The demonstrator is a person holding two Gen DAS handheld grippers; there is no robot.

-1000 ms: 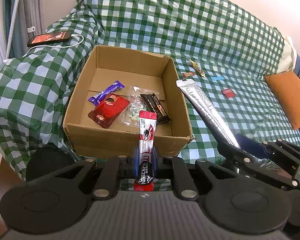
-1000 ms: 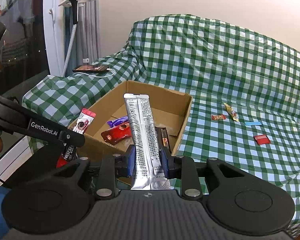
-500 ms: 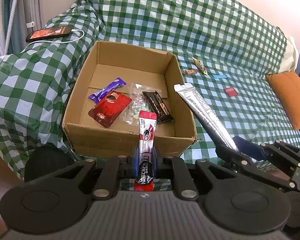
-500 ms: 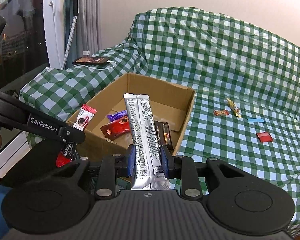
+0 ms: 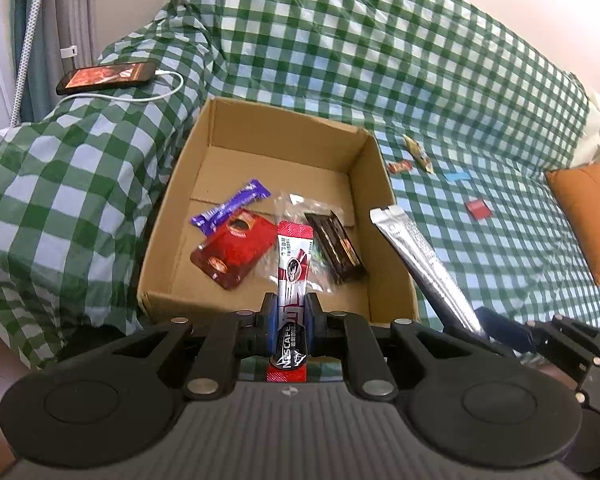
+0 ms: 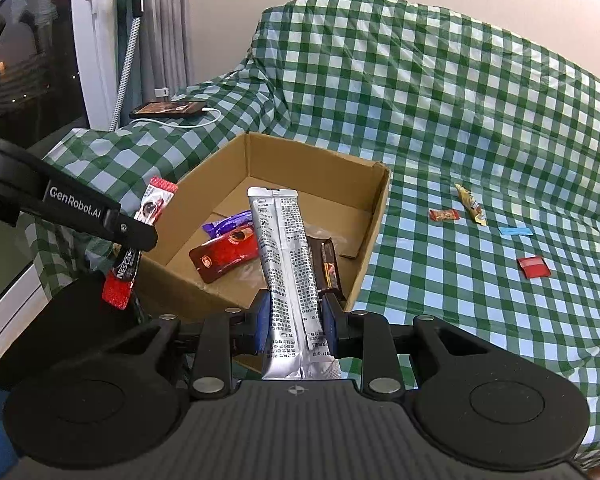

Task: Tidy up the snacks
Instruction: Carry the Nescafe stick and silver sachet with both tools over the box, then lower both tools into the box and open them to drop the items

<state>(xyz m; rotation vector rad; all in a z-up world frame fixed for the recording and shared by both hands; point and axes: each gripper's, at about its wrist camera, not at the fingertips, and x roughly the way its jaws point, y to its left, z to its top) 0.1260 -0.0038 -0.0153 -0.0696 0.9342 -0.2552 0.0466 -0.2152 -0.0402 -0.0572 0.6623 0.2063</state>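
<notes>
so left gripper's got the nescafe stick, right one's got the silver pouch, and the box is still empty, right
Not quite: the box is not empty. The left wrist view shows a purple bar, a red packet, a dark bar and a clear wrapper in it. The left gripper does hold the Nescafe stick, the right gripper the silver pouch.

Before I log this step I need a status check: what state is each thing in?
Left claw: shut on Nescafe stick, upright.
Right claw: shut on silver sachet, upright.
Box: open, holding several snacks.
Phone: screen lit, cable plugged in.
Loose snacks: lying on the cloth, outside the box.
</notes>
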